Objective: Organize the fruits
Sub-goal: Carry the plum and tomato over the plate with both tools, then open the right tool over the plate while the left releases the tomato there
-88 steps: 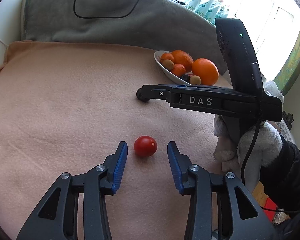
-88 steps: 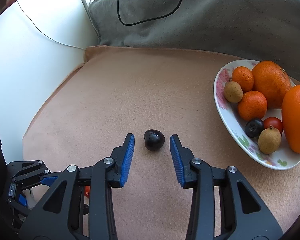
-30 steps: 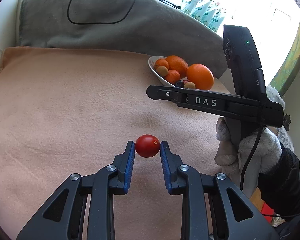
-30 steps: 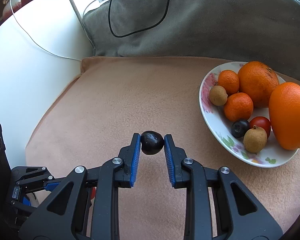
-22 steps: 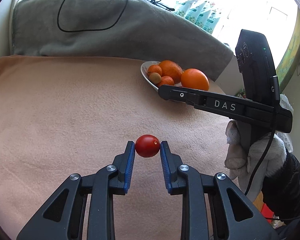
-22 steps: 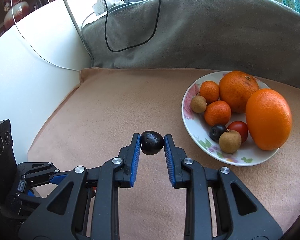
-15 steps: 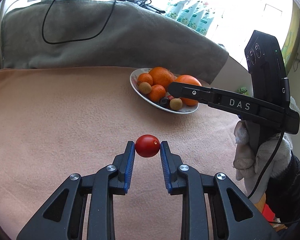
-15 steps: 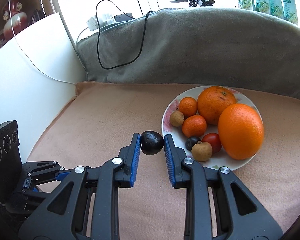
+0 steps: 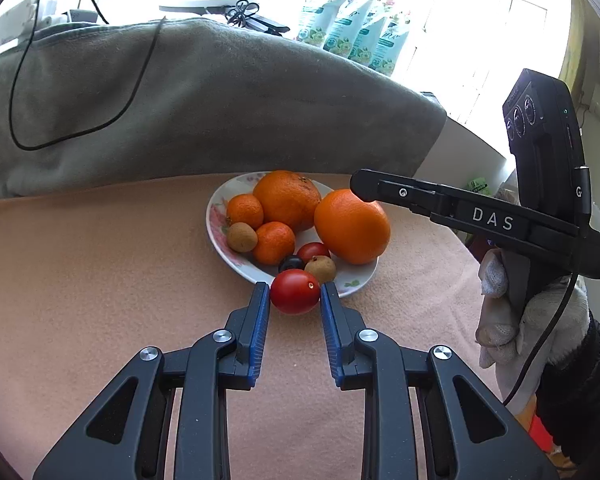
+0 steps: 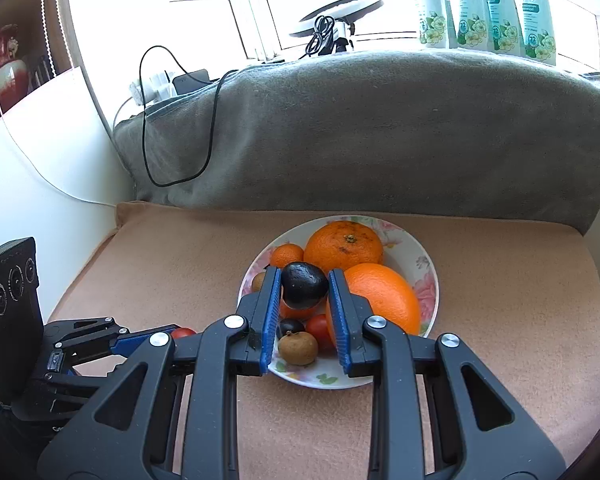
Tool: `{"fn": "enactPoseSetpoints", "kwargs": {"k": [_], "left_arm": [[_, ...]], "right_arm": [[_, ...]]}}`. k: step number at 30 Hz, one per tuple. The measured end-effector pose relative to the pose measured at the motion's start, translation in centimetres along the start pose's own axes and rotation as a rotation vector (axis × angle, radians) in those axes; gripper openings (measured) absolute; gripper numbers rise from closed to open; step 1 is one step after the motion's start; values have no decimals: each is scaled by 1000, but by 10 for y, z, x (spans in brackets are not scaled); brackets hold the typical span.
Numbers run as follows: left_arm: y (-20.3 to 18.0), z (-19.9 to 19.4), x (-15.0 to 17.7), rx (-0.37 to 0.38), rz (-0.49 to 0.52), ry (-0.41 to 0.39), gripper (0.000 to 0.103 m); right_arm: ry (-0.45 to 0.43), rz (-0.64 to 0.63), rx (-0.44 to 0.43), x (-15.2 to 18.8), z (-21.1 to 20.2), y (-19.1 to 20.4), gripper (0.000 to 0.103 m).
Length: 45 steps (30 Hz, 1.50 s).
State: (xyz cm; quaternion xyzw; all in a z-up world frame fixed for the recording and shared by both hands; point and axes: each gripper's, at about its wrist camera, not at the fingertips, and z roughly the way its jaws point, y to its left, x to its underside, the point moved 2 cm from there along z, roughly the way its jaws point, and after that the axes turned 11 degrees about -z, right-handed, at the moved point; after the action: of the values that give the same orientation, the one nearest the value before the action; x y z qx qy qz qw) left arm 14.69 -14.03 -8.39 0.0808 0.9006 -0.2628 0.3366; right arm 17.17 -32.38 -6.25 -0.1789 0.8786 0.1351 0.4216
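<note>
My left gripper [image 9: 294, 298] is shut on a red cherry tomato [image 9: 295, 292], held just before the near rim of a flowered white plate [image 9: 216, 216]. The plate carries oranges, tangerines, small brown fruits, a red tomato and a dark berry. My right gripper [image 10: 303, 285] is shut on a dark plum [image 10: 303, 285] and hangs over the same plate [image 10: 426, 264], above its tangerines. In the right wrist view the left gripper [image 10: 168, 334] shows at the lower left with the tomato [image 10: 182, 332] in its tip. In the left wrist view the right gripper's arm crosses above the plate from the right, its tips hidden.
A peach blanket [image 9: 80, 280] covers the surface. A grey folded blanket [image 10: 380, 128] with a black cable [image 10: 180, 128] lies behind the plate. A white wall [image 10: 40, 152] stands at the left. A gloved hand [image 9: 512, 320] holds the right gripper. Packets line the windowsill [image 10: 488, 8].
Both grippers, each still shut on its fruit, have moved toward the plate. The plum now hangs over the plate and the tomato has come up to its near rim.
</note>
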Motion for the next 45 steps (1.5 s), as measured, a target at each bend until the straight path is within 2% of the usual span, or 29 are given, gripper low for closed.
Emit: {"fn": "enactPoseSetpoints", "kwargs": {"k": [15,36,39,40,43,45], "left_arm": [[-18,37,-28,0,22,12,24],[-26,48,-39,-10,51,14,25],[-28,48,-39,-11,56,9,30],[-28,47,-39,-12,57,7,30],[-29,47,-39,-14,57,3,31],[-29,46,-40,-18,56,-1,35]], "right_arm": [[31,57,55,-11,26,-54,25],[57,86,28,-10,42,-64,26],[55,83,27,-10,40,-64,26],[54,82,25,-10,40,-65,29],[46,76,29,-11,38,-64,46],[40,76,29,-12,36,-64,47]]}}
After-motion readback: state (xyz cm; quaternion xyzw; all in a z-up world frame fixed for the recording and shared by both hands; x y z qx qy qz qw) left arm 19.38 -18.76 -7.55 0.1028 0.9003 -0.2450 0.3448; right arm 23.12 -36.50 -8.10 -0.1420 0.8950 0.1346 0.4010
